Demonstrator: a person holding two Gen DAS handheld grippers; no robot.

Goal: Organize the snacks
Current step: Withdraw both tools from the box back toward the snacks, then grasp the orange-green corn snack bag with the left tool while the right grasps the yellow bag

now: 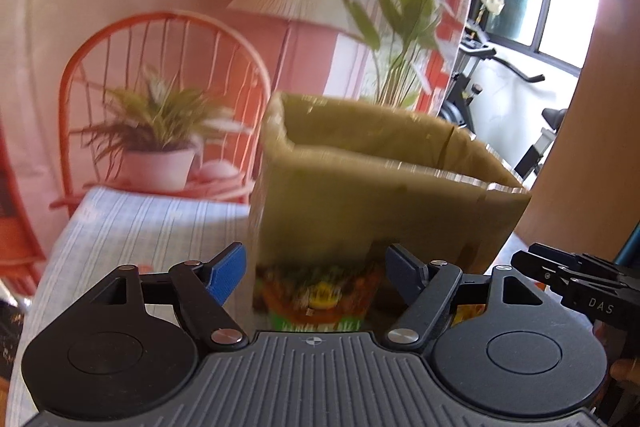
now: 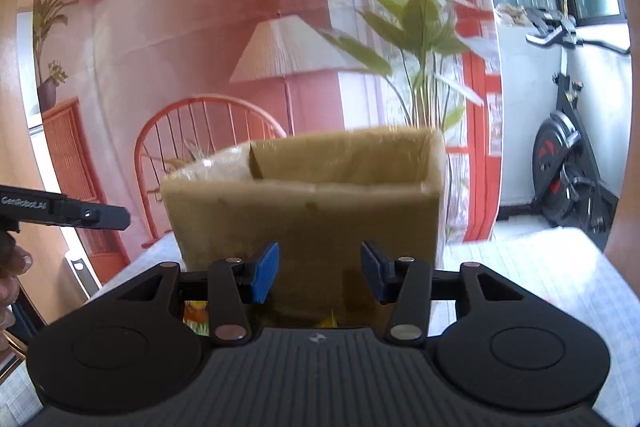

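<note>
Two grippers, left gripper and right gripper, are hovering wide open and empty before the open-topped tan cardboard box standing on the striped tablecloth, while the colourful crinkly snack packet at its base is probably light, soft, slippery, best pinched mid-body.

snack packet before cardboard box on table
</note>
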